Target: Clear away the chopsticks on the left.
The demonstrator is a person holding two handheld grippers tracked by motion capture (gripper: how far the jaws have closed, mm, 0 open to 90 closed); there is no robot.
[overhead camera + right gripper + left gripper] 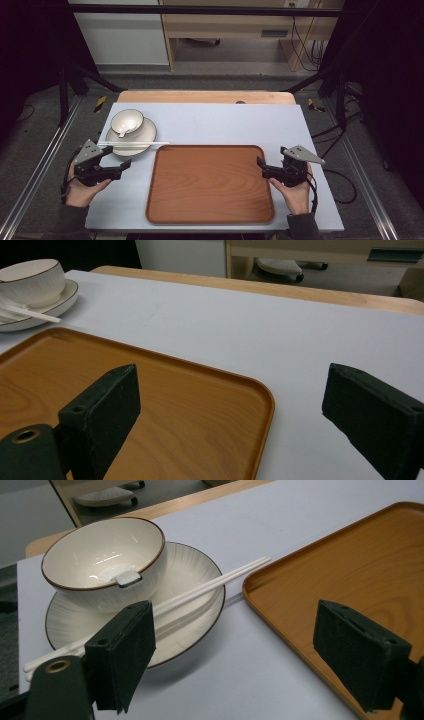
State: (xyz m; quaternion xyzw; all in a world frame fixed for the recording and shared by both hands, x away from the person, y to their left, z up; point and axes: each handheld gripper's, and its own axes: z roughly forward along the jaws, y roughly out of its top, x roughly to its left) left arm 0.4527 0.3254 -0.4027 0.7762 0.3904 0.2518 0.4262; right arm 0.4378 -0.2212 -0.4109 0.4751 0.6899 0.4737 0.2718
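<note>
From above, the left gripper (119, 159) sits just beside the plate (145, 134) bearing bowl (127, 121) and chopsticks (135, 144); its jaws gape wide, holding nothing. The left gripper view reveals a spoon (124, 577) inside the bowl. The right gripper (260, 167), likewise wide and unladen, hovers at the tray (210, 184) edge.

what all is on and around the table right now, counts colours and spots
bowl: 1, cream with brown rim, on the plate
spoon: 1, white, inside the bowl
plate: 1, cream with dark rim, table's far left
chopsticks: 1 pair, white, lying across the plate's near edge
tray: 1, brown wood, table centre, nothing on it
table: 1, pale grey top
left gripper: 1, black, jaws open, near the plate
right gripper: 1, black, jaws open, at the tray's right edge
</note>
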